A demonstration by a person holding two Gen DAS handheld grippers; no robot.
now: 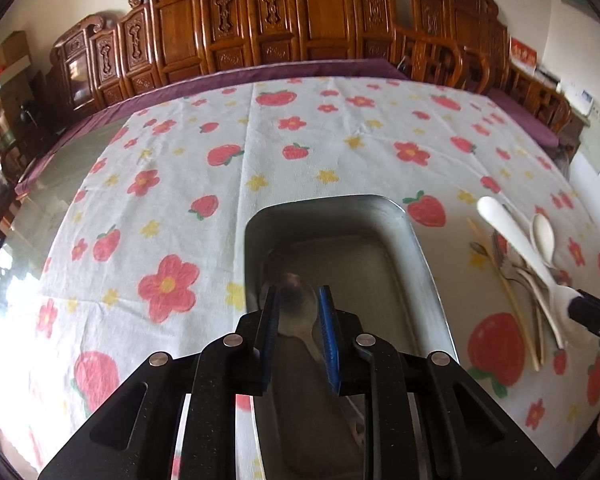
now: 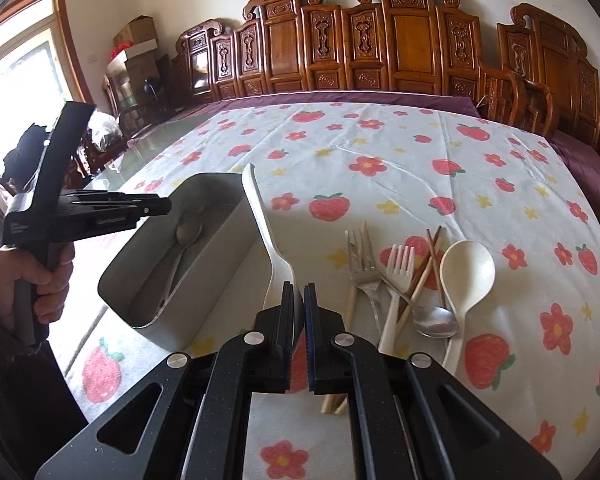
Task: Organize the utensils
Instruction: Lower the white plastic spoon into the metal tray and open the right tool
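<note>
left gripper (image 1: 298, 308) jaws parted over grey metal spoon (image 2: 187, 231) lying in grey rectangular tin (image 2: 236, 216) | right gripper (image 2: 298, 300) pinching long white plastic spoon (image 2: 266, 236) by its bowl | risk: shallow grip, long handle swings, spoon slips

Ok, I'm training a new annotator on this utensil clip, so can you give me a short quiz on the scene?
1. True or false: the metal spoon lies inside the grey container.
2. Which gripper is shut on the long white spoon, the left gripper or the right gripper?
3. Where does the metal fork lie? A: in the container. B: on the tablecloth. C: in a gripper.

Key: 1 true; 2 the right gripper; 3 B.
</note>
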